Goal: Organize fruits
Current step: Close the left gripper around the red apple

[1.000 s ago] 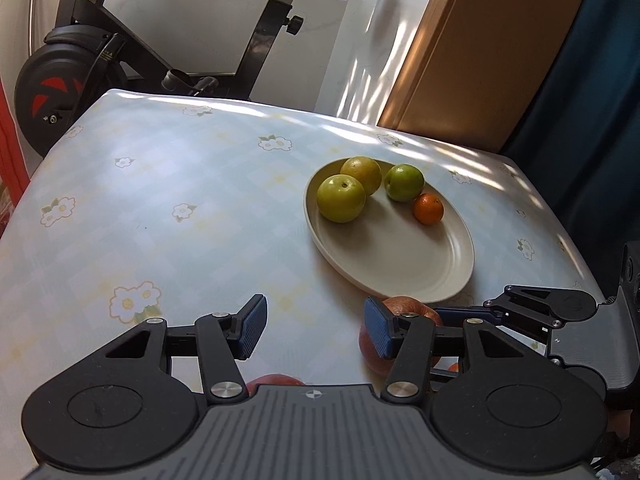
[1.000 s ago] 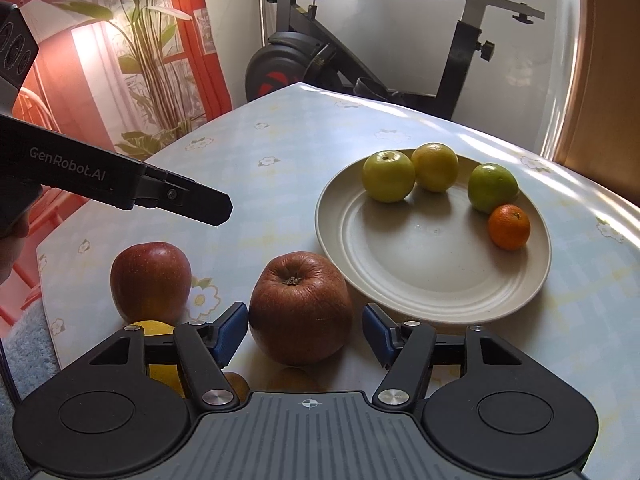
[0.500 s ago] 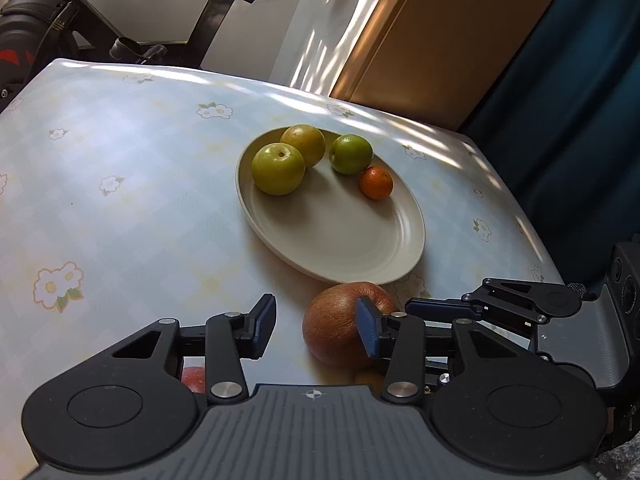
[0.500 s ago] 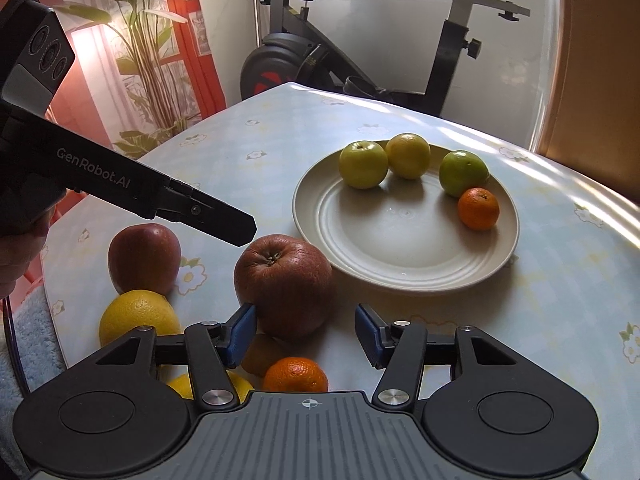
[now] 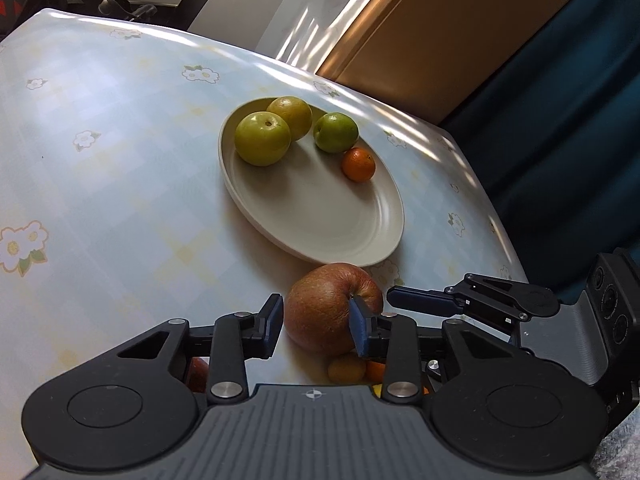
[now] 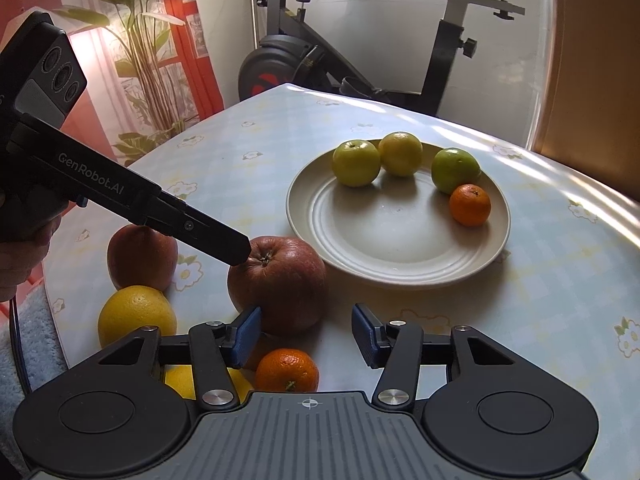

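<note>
A cream plate [image 5: 320, 216] [image 6: 400, 256] holds two green apples, a yellow fruit and a small orange [image 6: 469, 205]. A big red apple [image 5: 328, 312] [image 6: 280, 280] sits on the table just in front of the plate. My left gripper [image 5: 316, 330] straddles this apple, its blue pads at both sides, jaws still apart. My right gripper [image 6: 306, 336] is open and empty, just right of and behind the apple. A second red apple [image 6: 140, 256], a yellow citrus [image 6: 134, 314] and a tangerine [image 6: 286, 370] lie near the table's front edge.
The table has a pale floral cloth [image 5: 100, 160]. An exercise bike [image 6: 360, 52] stands beyond it, with a potted plant [image 6: 136, 60] at the left. A wooden cabinet [image 5: 420, 40] and a dark curtain [image 5: 560, 120] are on the right.
My left gripper has moved right and forward, so the big red apple now lies between its fingers. My right gripper has pulled back and to the right of that apple.
</note>
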`<action>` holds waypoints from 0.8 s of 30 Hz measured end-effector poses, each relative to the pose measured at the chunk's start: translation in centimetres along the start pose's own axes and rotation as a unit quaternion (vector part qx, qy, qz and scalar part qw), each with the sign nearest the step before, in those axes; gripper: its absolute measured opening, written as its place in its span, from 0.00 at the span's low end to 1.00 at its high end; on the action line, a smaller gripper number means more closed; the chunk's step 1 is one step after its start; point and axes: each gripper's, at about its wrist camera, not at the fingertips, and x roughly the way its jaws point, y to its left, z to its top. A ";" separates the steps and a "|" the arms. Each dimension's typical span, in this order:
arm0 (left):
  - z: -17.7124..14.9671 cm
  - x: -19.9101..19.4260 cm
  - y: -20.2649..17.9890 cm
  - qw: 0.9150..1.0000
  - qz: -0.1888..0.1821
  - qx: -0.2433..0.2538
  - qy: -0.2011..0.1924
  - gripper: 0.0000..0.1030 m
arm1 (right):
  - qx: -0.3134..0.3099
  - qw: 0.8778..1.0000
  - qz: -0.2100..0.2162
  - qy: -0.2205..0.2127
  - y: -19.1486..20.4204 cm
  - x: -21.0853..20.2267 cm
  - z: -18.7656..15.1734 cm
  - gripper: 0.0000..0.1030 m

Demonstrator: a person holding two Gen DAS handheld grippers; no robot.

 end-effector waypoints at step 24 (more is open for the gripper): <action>0.1 0.4 0.4 1.000 -0.024 -0.005 0.007 0.31 | 0.014 0.998 0.054 -0.007 -0.5 1.7 0.2 0.48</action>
